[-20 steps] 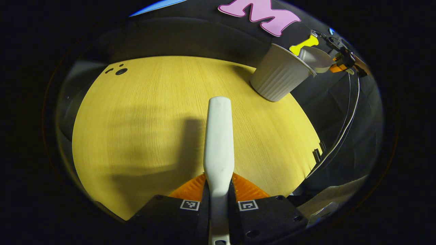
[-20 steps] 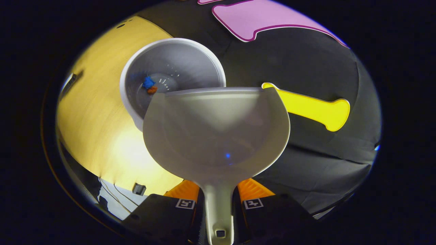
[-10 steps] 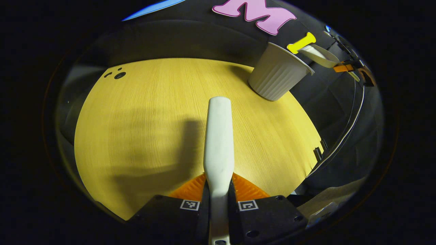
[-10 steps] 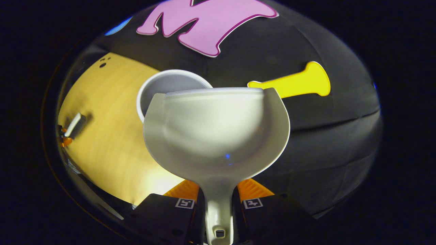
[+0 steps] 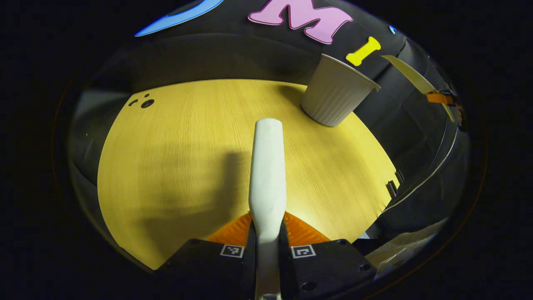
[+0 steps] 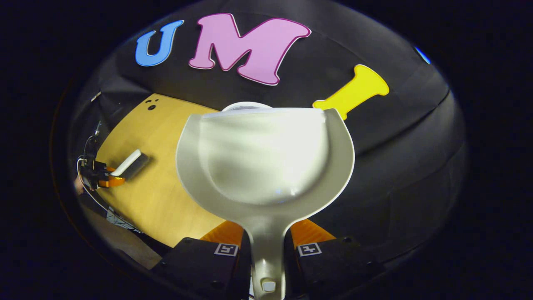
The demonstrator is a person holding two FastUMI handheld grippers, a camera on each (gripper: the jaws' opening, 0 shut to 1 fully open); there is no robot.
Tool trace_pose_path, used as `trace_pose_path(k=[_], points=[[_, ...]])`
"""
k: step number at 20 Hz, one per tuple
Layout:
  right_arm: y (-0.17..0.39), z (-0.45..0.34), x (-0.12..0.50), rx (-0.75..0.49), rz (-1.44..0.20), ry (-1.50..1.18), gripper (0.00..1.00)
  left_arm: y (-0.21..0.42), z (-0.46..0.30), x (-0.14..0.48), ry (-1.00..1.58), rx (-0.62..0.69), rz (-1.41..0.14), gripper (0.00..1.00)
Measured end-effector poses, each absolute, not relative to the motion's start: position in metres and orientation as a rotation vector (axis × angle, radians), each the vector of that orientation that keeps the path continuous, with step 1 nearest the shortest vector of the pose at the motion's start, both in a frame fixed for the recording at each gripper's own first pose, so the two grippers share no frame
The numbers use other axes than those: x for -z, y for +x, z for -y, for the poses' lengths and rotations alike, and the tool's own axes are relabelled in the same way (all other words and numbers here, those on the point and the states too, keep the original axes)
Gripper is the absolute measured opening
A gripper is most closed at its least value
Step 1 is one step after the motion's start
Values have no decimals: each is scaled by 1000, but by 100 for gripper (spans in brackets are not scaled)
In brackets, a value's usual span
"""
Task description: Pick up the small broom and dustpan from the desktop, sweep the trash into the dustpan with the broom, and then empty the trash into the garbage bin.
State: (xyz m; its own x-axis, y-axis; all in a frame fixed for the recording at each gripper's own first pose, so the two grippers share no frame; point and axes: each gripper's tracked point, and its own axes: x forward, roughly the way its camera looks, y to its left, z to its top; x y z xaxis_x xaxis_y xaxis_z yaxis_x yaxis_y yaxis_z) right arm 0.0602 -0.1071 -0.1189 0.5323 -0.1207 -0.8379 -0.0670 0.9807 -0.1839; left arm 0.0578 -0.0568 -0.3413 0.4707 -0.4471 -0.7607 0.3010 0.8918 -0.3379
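Left gripper view first: the left gripper [image 5: 267, 239] is clamped on the small white plastic broom [image 5: 267, 175], which sticks straight up the middle of the frame over the light wooden desktop [image 5: 175, 158], bristles hidden, probably just parked out of the way. The ribbed white garbage bin [image 5: 335, 93] sits upper right, its inside not visible; past it at the right edge is the dustpan's thin edge. Right gripper view: the right gripper [image 6: 267, 246] is closed on the handle of the white plastic dustpan [image 6: 265, 156], centre frame, pan looking empty and tipped up, so I'd guess dumping's done. It hides most of the bin.
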Motion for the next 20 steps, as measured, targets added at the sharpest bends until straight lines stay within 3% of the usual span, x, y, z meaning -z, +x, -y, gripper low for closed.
trace_pose_path(k=[10, 20], points=[[-11, 15, 248, -174, -1137, -26, 34, 58, 59, 344, -116, 350, -982, 27], [-34, -23, 361, -189, -1256, 44, 34, 61, 52, 378, -9, 267, -1027, 27]])
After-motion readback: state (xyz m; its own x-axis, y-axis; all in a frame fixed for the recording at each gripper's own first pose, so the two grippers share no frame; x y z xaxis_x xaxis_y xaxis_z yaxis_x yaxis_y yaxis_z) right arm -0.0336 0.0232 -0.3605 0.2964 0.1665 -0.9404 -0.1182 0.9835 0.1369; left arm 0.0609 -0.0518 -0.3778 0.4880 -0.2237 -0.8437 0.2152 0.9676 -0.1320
